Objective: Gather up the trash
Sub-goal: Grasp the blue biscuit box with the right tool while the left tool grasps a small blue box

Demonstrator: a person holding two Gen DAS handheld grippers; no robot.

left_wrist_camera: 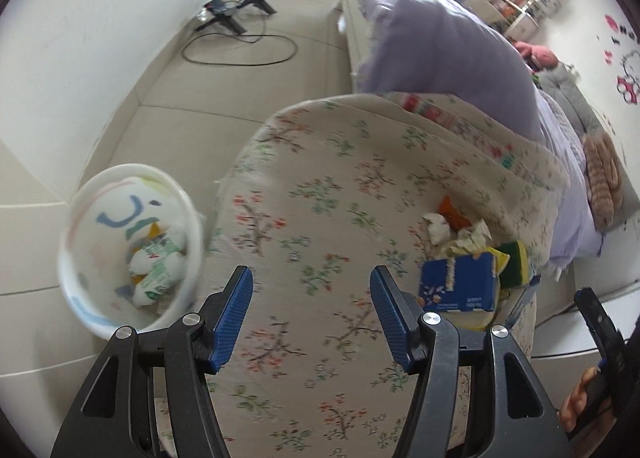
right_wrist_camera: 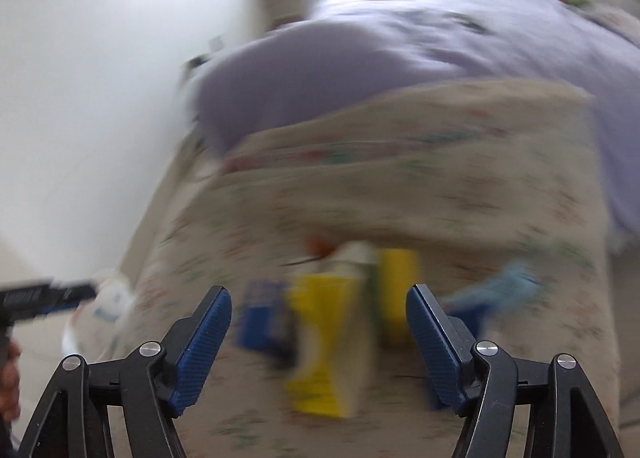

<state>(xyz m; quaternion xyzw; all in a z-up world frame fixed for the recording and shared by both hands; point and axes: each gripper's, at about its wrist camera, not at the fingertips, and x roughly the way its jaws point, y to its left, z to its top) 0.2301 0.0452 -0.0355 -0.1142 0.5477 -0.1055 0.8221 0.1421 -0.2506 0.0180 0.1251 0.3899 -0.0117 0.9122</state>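
Between pickups: both the left gripper (left_wrist_camera: 311,312) and right gripper (right_wrist_camera: 319,332) spread empty; next, pinch litter at lower-right blue box (left_wrist_camera: 460,286), then carry it to the bin (left_wrist_camera: 80,298).

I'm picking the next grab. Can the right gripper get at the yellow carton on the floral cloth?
Probably yes: the right gripper is open and empty, and the yellow carton stands right ahead between the jaws, its near side unblocked, though the view is blurred.

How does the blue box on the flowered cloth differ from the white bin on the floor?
The blue box is flat-sided and dark blue; the white bin is round and white with coloured marks. The box lies up on the flowered cloth among loose scraps; the bin stands lower, beside it, already holding crumpled wrappers.
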